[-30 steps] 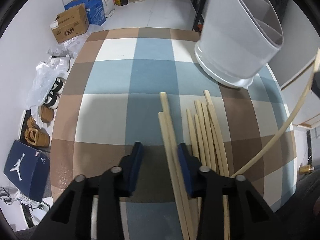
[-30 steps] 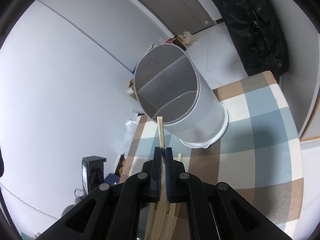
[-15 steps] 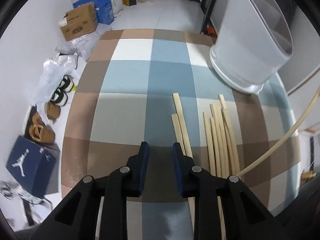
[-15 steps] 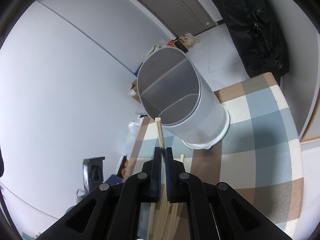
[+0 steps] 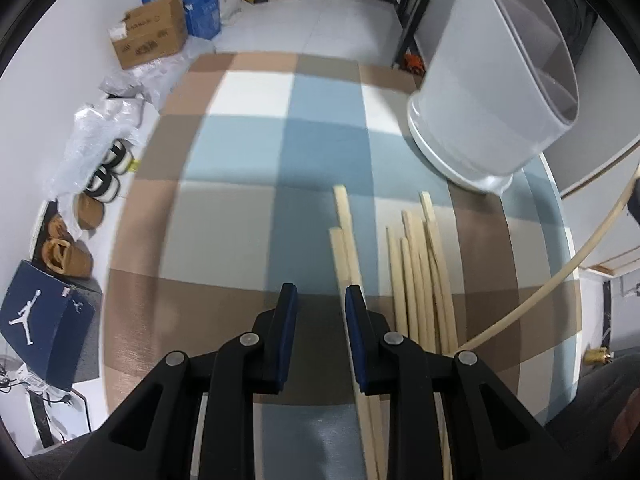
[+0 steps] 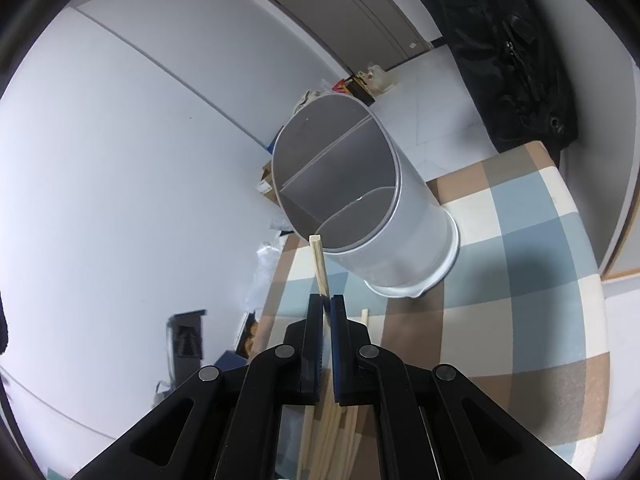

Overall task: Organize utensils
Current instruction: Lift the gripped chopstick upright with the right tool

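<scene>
Several pale wooden chopsticks (image 5: 420, 276) lie side by side on the checked tablecloth (image 5: 240, 160). A pair (image 5: 344, 232) lies just left of the bundle. My left gripper (image 5: 320, 300) is open and empty, low over the cloth, its right finger at that pair. My right gripper (image 6: 327, 304) is shut on one chopstick (image 6: 319, 264), held up in the air, its tip near the rim of the grey divided utensil holder (image 6: 360, 208). The same stick shows curved at the right in the left wrist view (image 5: 560, 276). The holder (image 5: 492, 92) stands at the table's far right.
The round table's edge (image 5: 568, 320) runs close behind the holder. On the floor to the left lie shoes (image 5: 80, 216), a blue shoe box (image 5: 40, 320), plastic bags and a cardboard box (image 5: 148, 36). A black bag (image 6: 512, 48) hangs beyond the table.
My left gripper has closed part way, then opened slightly, and shifted left off the pair of chopsticks. My right gripper has risen a little, its chopstick tip now just below the holder's rim.
</scene>
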A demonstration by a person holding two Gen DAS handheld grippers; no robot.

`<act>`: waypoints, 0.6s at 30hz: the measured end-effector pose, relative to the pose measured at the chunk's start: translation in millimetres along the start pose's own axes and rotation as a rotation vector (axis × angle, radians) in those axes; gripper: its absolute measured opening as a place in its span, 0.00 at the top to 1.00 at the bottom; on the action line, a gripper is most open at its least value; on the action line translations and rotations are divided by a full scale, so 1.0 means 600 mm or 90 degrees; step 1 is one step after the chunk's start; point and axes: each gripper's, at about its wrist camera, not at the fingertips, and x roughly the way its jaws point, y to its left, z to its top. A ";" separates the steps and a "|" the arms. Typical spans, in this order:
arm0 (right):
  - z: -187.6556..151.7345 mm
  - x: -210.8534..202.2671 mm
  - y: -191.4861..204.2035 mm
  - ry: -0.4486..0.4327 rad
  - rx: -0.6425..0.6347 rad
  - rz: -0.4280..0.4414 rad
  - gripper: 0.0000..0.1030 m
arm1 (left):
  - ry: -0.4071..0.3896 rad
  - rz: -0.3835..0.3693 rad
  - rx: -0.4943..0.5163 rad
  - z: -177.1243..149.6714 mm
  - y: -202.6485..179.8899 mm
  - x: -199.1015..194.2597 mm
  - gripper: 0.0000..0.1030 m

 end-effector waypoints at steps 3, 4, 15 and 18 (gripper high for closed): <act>0.000 -0.001 0.001 -0.001 -0.002 0.000 0.97 | -0.006 0.017 0.023 -0.001 -0.008 -0.002 0.81; 0.000 -0.001 0.001 -0.001 -0.003 0.000 0.97 | -0.009 0.024 0.029 -0.002 -0.010 -0.001 0.81; -0.002 0.000 0.003 0.001 0.000 0.000 0.97 | -0.009 0.054 0.046 0.017 -0.022 0.006 0.81; -0.002 -0.002 0.004 -0.001 -0.002 -0.003 0.97 | -0.014 0.058 0.040 0.021 -0.025 0.009 0.82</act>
